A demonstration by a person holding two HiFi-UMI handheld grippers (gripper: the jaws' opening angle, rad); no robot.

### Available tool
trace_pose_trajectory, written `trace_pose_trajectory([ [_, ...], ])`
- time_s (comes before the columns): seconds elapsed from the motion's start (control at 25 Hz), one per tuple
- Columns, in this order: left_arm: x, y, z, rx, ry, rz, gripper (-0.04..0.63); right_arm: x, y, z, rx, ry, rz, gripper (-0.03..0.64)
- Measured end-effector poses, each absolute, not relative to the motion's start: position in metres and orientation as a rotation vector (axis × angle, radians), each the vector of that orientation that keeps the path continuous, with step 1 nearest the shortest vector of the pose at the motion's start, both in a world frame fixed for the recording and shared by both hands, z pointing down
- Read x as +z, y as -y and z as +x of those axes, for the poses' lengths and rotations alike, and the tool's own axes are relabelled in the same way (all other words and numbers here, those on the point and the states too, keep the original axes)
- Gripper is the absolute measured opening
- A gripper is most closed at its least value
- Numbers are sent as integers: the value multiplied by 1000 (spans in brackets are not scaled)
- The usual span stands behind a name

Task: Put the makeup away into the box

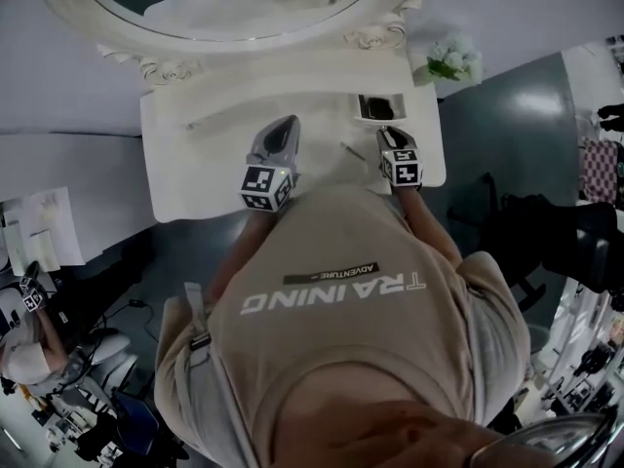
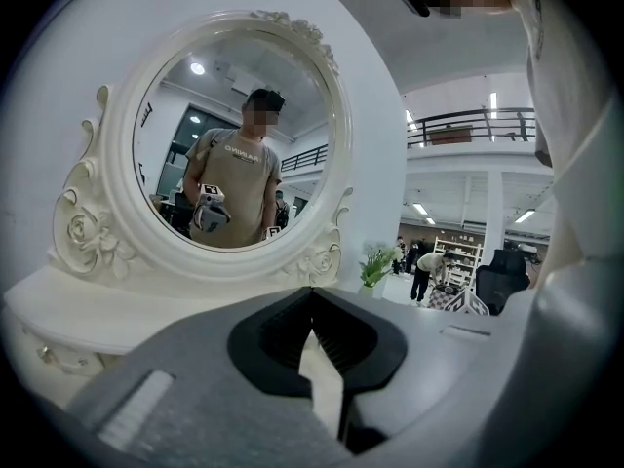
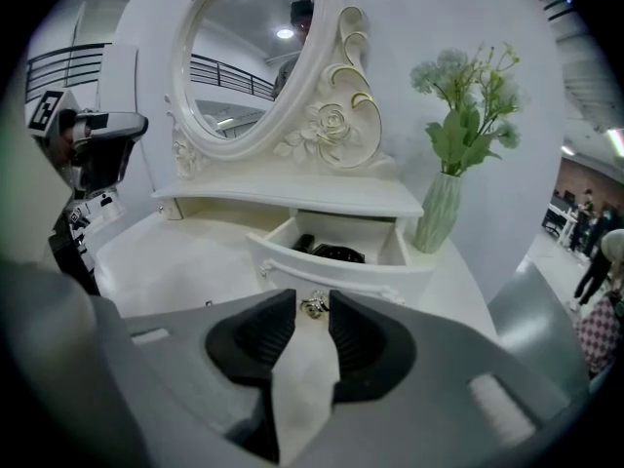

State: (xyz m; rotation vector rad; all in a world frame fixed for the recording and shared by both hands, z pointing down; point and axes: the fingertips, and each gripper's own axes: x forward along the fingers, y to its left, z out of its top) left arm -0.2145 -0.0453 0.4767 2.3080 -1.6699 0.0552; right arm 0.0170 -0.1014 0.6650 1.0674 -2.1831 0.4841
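- The left gripper (image 1: 285,130), grey with a black-and-white marker cube, is held almost level over the near middle of a white, carved dressing table (image 1: 195,164). It points at the table's large oval mirror (image 2: 229,135). Its jaws are pressed together with nothing between them.
- The right gripper (image 1: 388,133) is to the right of it and tilts down toward a small white drawer (image 3: 336,273), which stands pulled open below the table's far shelf. Its jaws stand apart, with the drawer's small shiny metal knob (image 3: 313,305) between their tips.
- Inside the open drawer lie dark, glossy makeup pieces (image 3: 336,253); their exact kinds are too small to tell.
- A ribbed pale green vase of white flowers (image 3: 441,211) stands just right of the drawer.
- The person's beige T-shirt (image 1: 341,339) carries the words "TRAINING" and "ADVENTURE".
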Motion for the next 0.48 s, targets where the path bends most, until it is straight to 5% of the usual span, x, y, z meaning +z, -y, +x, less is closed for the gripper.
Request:
trace_pose_trajectory([
  [0.48, 494, 44, -218, 89, 1644, 2287, 3, 678, 40, -58, 383, 2274, 493, 110],
])
